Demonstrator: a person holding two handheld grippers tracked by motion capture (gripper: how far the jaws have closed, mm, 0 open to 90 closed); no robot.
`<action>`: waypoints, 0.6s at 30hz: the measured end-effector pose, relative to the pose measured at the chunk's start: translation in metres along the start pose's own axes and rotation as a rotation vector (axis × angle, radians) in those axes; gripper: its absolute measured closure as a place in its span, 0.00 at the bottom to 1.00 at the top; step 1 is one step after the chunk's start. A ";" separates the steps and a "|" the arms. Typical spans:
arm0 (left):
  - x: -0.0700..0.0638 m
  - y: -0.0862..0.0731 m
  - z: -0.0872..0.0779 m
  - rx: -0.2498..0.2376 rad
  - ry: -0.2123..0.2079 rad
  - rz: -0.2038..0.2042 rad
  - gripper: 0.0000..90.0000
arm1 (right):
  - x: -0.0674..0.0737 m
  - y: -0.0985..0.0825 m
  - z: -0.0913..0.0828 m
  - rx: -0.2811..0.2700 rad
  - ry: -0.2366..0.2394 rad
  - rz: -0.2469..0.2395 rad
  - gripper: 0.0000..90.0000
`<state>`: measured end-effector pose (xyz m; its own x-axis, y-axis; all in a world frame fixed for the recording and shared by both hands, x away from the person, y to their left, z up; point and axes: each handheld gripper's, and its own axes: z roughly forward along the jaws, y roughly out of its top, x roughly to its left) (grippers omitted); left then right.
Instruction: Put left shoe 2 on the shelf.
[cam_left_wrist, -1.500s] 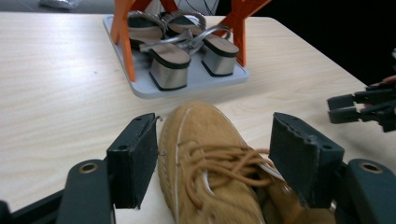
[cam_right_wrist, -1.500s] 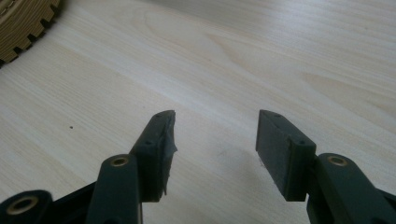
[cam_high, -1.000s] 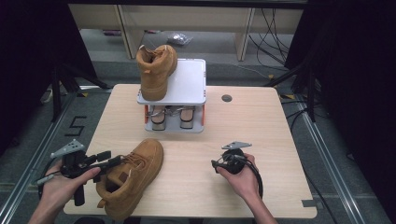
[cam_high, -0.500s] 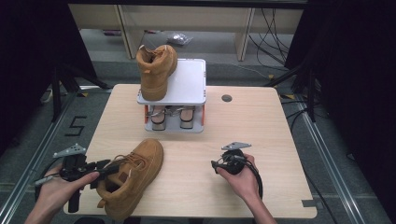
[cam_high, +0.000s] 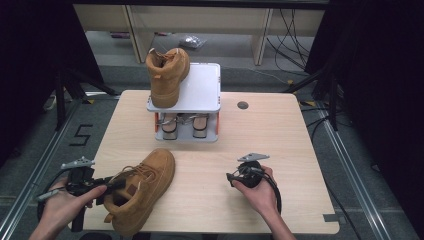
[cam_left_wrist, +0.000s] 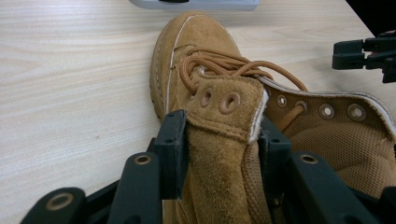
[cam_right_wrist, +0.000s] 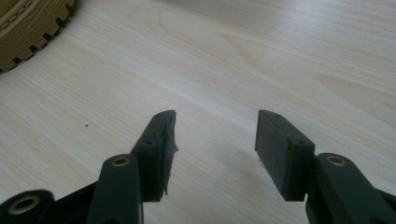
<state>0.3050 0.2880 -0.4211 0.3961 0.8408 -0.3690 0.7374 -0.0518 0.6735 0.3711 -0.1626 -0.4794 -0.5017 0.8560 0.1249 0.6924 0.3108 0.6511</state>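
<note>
A tan suede boot (cam_high: 142, 185) lies on the wooden table at the front left, toe pointing toward the rack. My left gripper (cam_high: 112, 184) comes in from the left at its ankle opening. In the left gripper view its jaws have just been closing, and the pads now press both sides of the boot's (cam_left_wrist: 205, 70) eyelet flap, held by my left gripper (cam_left_wrist: 222, 135). A second tan boot (cam_high: 165, 75) stands upright on the white rack (cam_high: 200, 92). My right gripper (cam_high: 231, 177) rests low over bare table at the front right, and my right gripper (cam_right_wrist: 215, 126) is open with nothing between its jaws.
The rack's lower shelf holds a pair of shoes (cam_high: 185, 125). A round dark hole (cam_high: 243, 105) sits in the tabletop to the right of the rack. The boot's ridged sole (cam_right_wrist: 28, 23) shows at the top left of the right gripper view. Cables lie on the floor behind the table.
My left gripper's jaws have narrowed onto the boot's eyelet flap. Neither hand has shifted, and the right gripper's jaws stand as before.
</note>
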 end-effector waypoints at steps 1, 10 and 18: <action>0.001 0.000 -0.001 0.024 0.006 0.021 0.67 | -0.001 -0.001 0.000 0.004 -0.003 -0.005 0.54; -0.001 0.001 -0.002 0.069 0.029 0.011 0.76 | -0.001 -0.002 -0.001 0.016 -0.003 0.012 0.53; -0.001 0.002 -0.002 0.053 0.034 -0.013 0.85 | -0.004 -0.002 0.003 0.010 0.009 0.003 0.53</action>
<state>0.3047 0.2883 -0.4185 0.3682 0.8594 -0.3548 0.7706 -0.0686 0.6337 0.3731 -0.1653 -0.4831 -0.5040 0.8533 0.1339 0.6993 0.3121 0.6430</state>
